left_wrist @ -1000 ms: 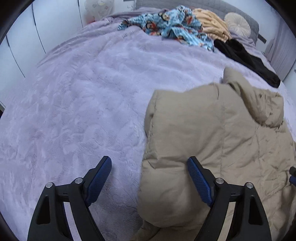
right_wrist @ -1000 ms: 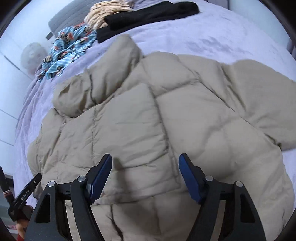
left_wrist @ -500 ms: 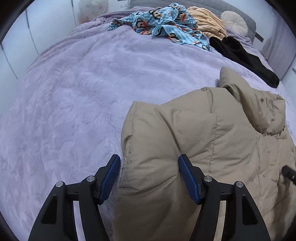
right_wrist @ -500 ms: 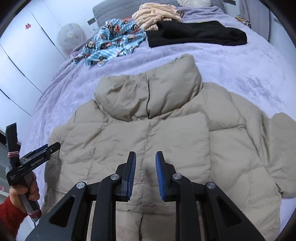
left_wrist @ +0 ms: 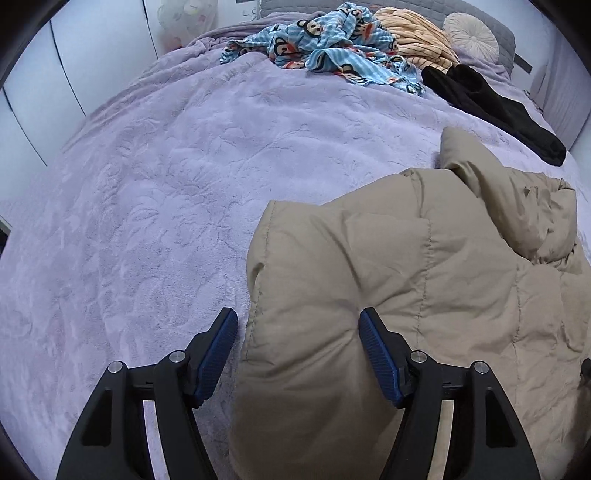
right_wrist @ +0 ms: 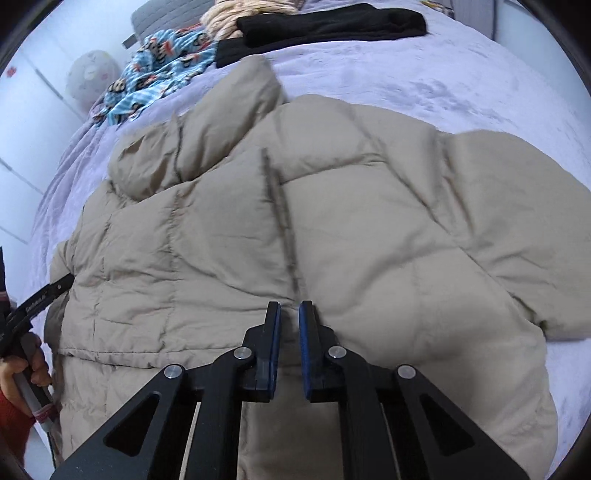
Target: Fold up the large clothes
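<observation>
The left gripper (left_wrist: 295, 354) is spread wide, its jaws straddling the folded-over left edge of the jacket (left_wrist: 424, 295), with the left pad over the purple blanket (left_wrist: 147, 221) and the right pad pressing the puffy fabric; nothing is clamped. The jacket, a tan quilted puffer, lies spread on the blanket at the near right of that view, its hood (left_wrist: 517, 206) bunched toward the far side. In the right wrist view the jacket (right_wrist: 295, 229) fills the middle, one sleeve (right_wrist: 517, 206) stretching out to the right across the bed. The right gripper (right_wrist: 290, 325) is nearly closed, only a thin gap between the pads, and sits over the jacket's centre seam near the hem; whether it pinches any fabric I cannot tell, since the pads' tips hide the contact. At the far end of the bed lie a blue printed cloth (right_wrist: 162, 62), a black garment (right_wrist: 325, 26) and a striped peach one (left_wrist: 417, 40), well apart from the jacket. The risks look plain: the thick filling may spring the left fold back open if the wide jaws close on too little fabric, and a shallow seam pinch on the right could slip, letting the slick shell slide and skew the fold.
</observation>
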Action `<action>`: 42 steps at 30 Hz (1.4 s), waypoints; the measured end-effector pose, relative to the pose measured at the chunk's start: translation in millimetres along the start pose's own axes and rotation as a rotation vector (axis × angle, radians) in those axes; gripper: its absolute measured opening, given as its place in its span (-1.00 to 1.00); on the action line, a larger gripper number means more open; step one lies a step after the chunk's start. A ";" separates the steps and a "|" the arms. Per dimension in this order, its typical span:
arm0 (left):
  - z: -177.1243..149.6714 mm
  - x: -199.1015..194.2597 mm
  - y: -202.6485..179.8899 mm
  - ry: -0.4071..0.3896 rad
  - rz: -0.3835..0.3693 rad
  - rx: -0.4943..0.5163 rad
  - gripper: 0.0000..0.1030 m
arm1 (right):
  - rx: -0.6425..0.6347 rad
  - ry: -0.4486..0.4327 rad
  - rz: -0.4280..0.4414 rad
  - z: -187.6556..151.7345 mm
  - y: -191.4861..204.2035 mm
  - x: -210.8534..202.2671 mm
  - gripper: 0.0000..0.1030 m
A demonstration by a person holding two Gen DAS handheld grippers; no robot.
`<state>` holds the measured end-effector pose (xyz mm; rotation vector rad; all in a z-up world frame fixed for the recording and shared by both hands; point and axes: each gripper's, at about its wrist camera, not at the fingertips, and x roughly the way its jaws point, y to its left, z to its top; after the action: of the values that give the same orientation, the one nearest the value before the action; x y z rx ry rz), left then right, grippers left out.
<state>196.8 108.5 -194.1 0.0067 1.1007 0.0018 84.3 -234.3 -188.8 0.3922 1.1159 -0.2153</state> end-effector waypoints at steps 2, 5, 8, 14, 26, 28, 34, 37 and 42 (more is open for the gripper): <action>-1.5 -16.6 -6.6 -0.010 -0.010 0.029 0.36 | 0.072 0.002 0.043 -0.7 -17.6 -11.1 -0.74; -8.6 -38.5 -27.8 -0.004 -0.035 0.081 0.36 | 0.147 0.017 0.091 -6.3 -37.8 -23.6 -0.74; -20.0 -51.6 -58.9 0.027 -0.064 0.136 0.36 | 0.203 0.037 0.120 -15.9 -54.0 -30.5 -0.73; -45.4 -66.1 -132.2 0.067 -0.134 0.241 0.36 | 0.277 0.055 0.161 -35.0 -83.5 -45.9 -0.73; -69.4 -87.4 -232.5 0.113 -0.217 0.346 0.38 | 0.440 -0.013 0.182 -55.6 -155.0 -79.3 0.17; -71.4 -89.8 -243.3 0.116 -0.226 0.347 0.87 | 0.487 -0.049 0.167 -59.0 -174.2 -87.4 0.37; -73.7 -95.9 -271.9 0.095 -0.226 0.365 1.00 | 0.605 -0.105 0.106 -63.9 -231.5 -102.8 0.38; -72.6 -94.3 -287.4 0.096 -0.199 0.378 1.00 | 0.659 -0.133 0.107 -64.4 -257.7 -108.4 0.45; -74.2 -84.5 -308.6 0.146 -0.215 0.400 1.00 | 0.766 -0.212 0.137 -69.3 -306.2 -117.8 0.89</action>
<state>91.7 -200.1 -154.3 0.2500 1.2278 -0.4157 -134.0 -488.0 -169.4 1.0958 0.7602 -0.5518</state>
